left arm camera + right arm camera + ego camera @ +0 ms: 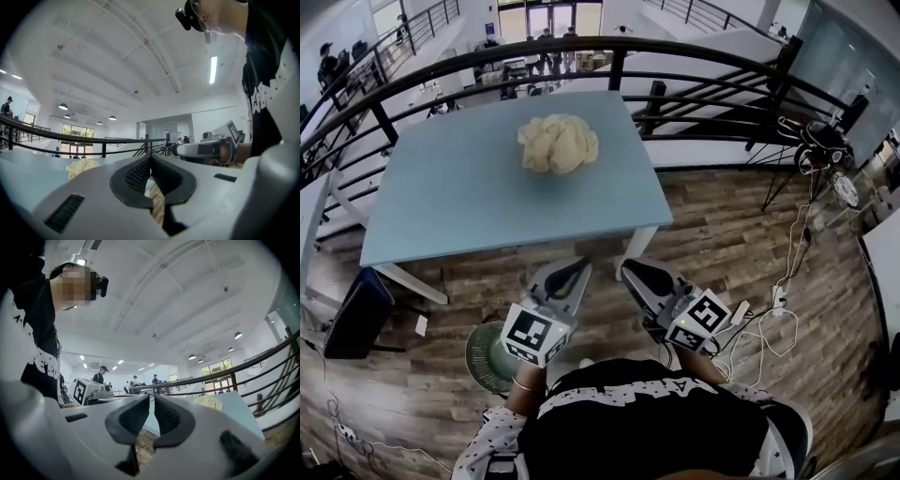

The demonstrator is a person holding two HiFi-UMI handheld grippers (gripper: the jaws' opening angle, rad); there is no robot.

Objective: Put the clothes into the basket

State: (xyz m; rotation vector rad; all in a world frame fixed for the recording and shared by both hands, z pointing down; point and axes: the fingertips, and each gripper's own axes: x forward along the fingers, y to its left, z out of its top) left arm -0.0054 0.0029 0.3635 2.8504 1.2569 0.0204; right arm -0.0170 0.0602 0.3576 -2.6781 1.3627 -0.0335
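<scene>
A crumpled cream cloth (558, 142) lies on the far half of the light blue table (469, 206). Both grippers hover side by side over the wood floor, just short of the table's near edge and pointing level at it. My left gripper (581, 265) is shut with nothing between its jaws; my right gripper (627, 268) is shut and holds nothing too. A round green basket (487, 354) stands on the floor, partly hidden under the left gripper. The left gripper view shows the cloth (82, 168) ahead to the left; the right gripper view shows the cloth (208, 402) ahead to the right.
A black railing (609, 47) curves behind the table. A dark box (356, 314) sits on the floor at the left. Cables and a power strip (778, 300) lie on the floor at the right. People stand far off in the hall.
</scene>
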